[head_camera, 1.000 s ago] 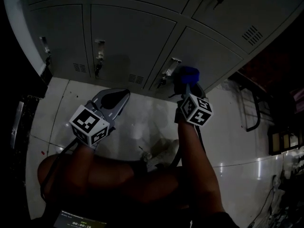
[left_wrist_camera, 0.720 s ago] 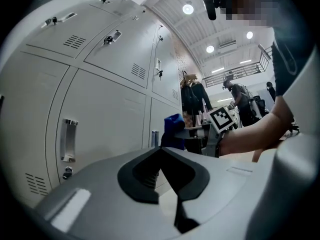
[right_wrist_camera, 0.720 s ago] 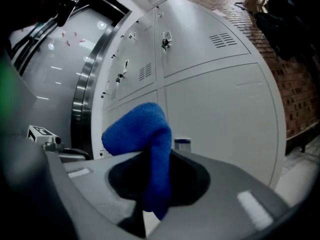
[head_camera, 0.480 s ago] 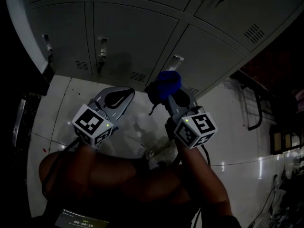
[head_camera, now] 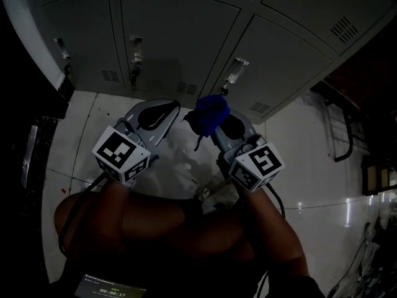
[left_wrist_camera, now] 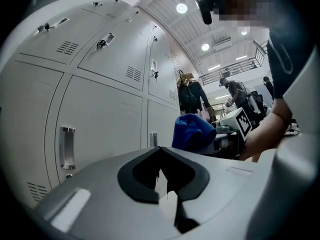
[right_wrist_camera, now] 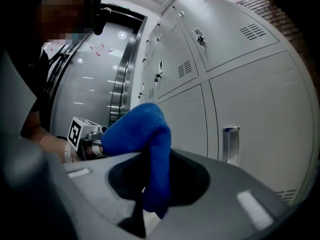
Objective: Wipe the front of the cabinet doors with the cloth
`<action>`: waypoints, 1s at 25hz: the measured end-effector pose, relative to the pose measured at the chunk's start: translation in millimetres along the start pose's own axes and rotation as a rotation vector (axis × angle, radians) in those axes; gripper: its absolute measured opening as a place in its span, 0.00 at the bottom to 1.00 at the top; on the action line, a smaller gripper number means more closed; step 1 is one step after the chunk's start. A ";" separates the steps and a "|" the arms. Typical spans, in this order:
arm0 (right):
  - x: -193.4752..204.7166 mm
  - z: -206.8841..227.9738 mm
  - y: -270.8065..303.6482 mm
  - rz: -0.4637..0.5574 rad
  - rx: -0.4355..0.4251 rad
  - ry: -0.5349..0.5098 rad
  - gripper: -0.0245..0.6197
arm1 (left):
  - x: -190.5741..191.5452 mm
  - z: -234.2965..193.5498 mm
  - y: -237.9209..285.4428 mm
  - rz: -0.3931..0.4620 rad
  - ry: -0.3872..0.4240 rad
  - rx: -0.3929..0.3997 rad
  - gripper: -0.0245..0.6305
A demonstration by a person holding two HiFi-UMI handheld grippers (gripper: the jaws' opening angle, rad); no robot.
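Pinches a bunched blue terry cloth (right_wrist_camera: 142, 134) in the right gripper (right_wrist_camera: 150, 201), jaws closed on a fold hanging down through them, with the rest bulging above. Carries nothing in the left gripper (left_wrist_camera: 167, 184), jaws brought together on air. Hovers both tools side by side before the pale grey metal cabinet doors (head_camera: 167, 36), with the cloth near the lower doors yet apart from every panel, above the glossy white floor (head_camera: 298, 166). Reads, as a judgement, like a gap between strokes or a repositioning rather than a wipe under way, with no contact on metal anywhere. Calls next for carrying the cloth forward until its bulged side presses flat on a door, then sweeping across the panel, steering round the chrome latch handles (head_camera: 234, 72) and the louvred vent slots (head_camera: 111, 76). Probably best done with the grip left firm, with only one fold caught between the jaws. Gives from the head view alone the layout: grippers close together, cloth just short of the handled door. Gives from the right gripper view alone the manner of the hold, plus one of the chrome latch handles (right_wrist_camera: 229, 144) close up. Gives from the left gripper view alone the empty closed jaws, the cloth side-on, and a lit hall with a person (left_wrist_camera: 234, 90) far behind.
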State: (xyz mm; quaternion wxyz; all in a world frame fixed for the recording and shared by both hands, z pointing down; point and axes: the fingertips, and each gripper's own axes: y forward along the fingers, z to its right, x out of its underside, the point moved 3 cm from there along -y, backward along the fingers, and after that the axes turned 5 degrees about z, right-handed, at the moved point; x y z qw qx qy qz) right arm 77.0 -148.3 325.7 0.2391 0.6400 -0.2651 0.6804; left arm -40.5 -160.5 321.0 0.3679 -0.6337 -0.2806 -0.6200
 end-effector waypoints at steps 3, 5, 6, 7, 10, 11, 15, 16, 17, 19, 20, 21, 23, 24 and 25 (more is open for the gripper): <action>6.8 -2.4 1.4 -0.015 -0.001 0.009 0.15 | 4.4 5.1 1.0 -0.010 -0.001 0.006 0.04; 12.2 -8.0 2.1 -0.028 -0.013 -0.003 0.15 | 7.6 6.1 0.7 -0.016 -0.003 0.008 0.04; 14.7 -10.8 2.7 -0.033 -0.017 -0.007 0.15 | 8.5 5.9 0.7 -0.017 -0.005 0.007 0.04; 16.5 -13.2 3.4 -0.036 -0.020 -0.008 0.15 | 9.0 5.7 1.0 -0.017 -0.006 0.007 0.04; 20.2 -16.2 6.2 -0.036 -0.022 -0.014 0.15 | 10.8 7.2 3.4 -0.014 -0.011 0.016 0.04; 21.5 -16.7 7.4 -0.035 -0.023 -0.019 0.15 | 11.5 8.2 4.0 -0.014 -0.013 0.020 0.04; 26.5 -16.4 9.2 -0.045 -0.019 -0.021 0.15 | 15.4 10.7 3.7 -0.018 -0.020 0.024 0.04; 25.8 -14.5 8.9 -0.044 -0.014 -0.018 0.15 | 15.9 10.5 4.3 -0.019 -0.018 0.025 0.04; 24.3 -12.1 8.4 -0.041 -0.006 -0.013 0.15 | 16.2 10.4 5.1 -0.021 -0.017 0.027 0.04; 22.2 -8.7 7.2 -0.033 0.006 0.003 0.15 | 17.8 11.4 5.4 -0.024 -0.017 0.032 0.04; 21.9 -8.2 6.9 -0.032 0.009 0.010 0.15 | 18.4 12.1 5.3 -0.026 -0.017 0.034 0.04; 21.6 -8.2 7.1 -0.031 0.009 0.012 0.15 | 18.5 12.6 5.4 -0.026 -0.015 0.036 0.04; 21.1 -8.2 7.7 -0.029 0.008 0.005 0.15 | 17.5 13.1 6.6 -0.023 -0.009 0.040 0.04; 20.9 -8.1 7.7 -0.028 0.007 0.000 0.15 | 17.0 13.2 7.2 -0.022 -0.006 0.041 0.04; 20.8 -7.9 7.8 -0.028 0.007 -0.006 0.15 | 16.5 13.3 7.8 -0.021 -0.003 0.041 0.04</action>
